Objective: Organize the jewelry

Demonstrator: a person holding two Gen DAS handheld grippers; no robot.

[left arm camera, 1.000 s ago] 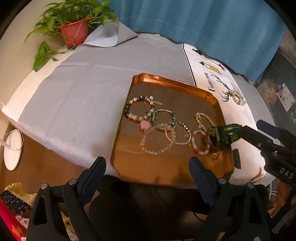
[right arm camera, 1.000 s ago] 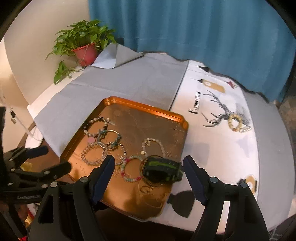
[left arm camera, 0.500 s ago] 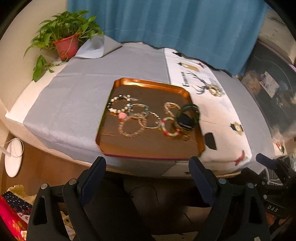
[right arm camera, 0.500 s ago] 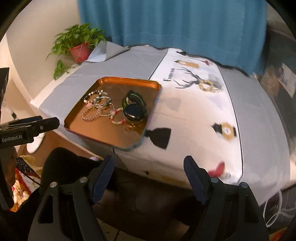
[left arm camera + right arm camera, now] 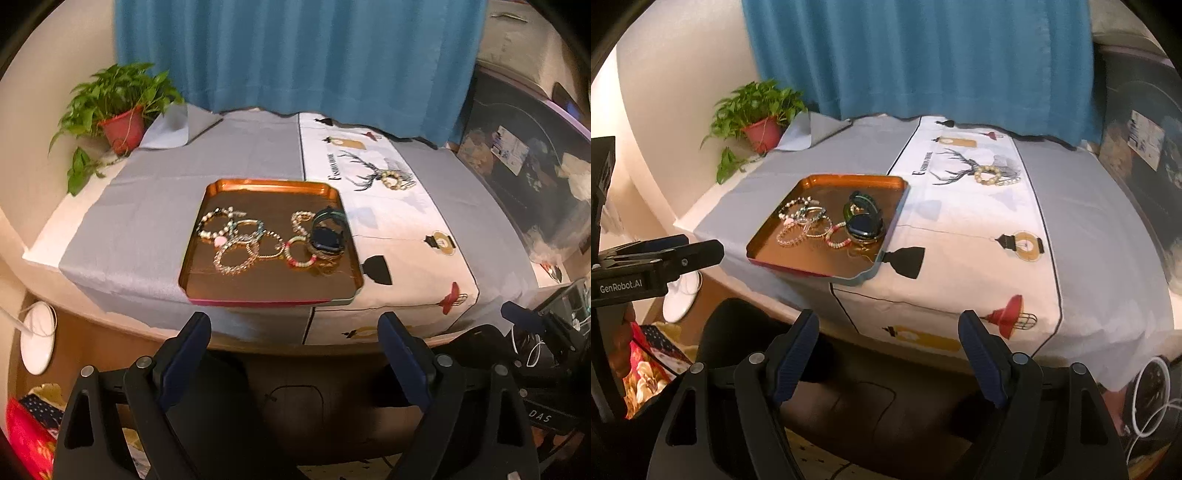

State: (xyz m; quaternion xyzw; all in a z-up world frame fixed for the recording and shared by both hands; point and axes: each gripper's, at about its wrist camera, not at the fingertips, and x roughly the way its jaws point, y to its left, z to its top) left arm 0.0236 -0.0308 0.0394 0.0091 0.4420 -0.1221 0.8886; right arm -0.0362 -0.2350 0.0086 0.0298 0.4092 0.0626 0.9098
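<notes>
Green leaves of a potted plant in a red pot fill the far left corner of the table, in front of a blue curtain. Next to the right, a grey cloth covers the table, and on it sits a copper-coloured tray near the front edge. Inside the tray, from left to right, lie a white-and-dark beaded bracelet, a pale beaded bracelet, a thin gold-toned bracelet, a pink-and-white beaded bracelet and a dark green bangle stack at the right side; several of them overlap. Further right, a white printed runner carries a cream beaded bracelet on its antler drawing, well apart from the tray. Both grippers hang off the table's near edge, clear of the jewellery: the left gripper stands wide with nothing between its blue pads, and the right gripper likewise stands wide and holds nothing.
</notes>
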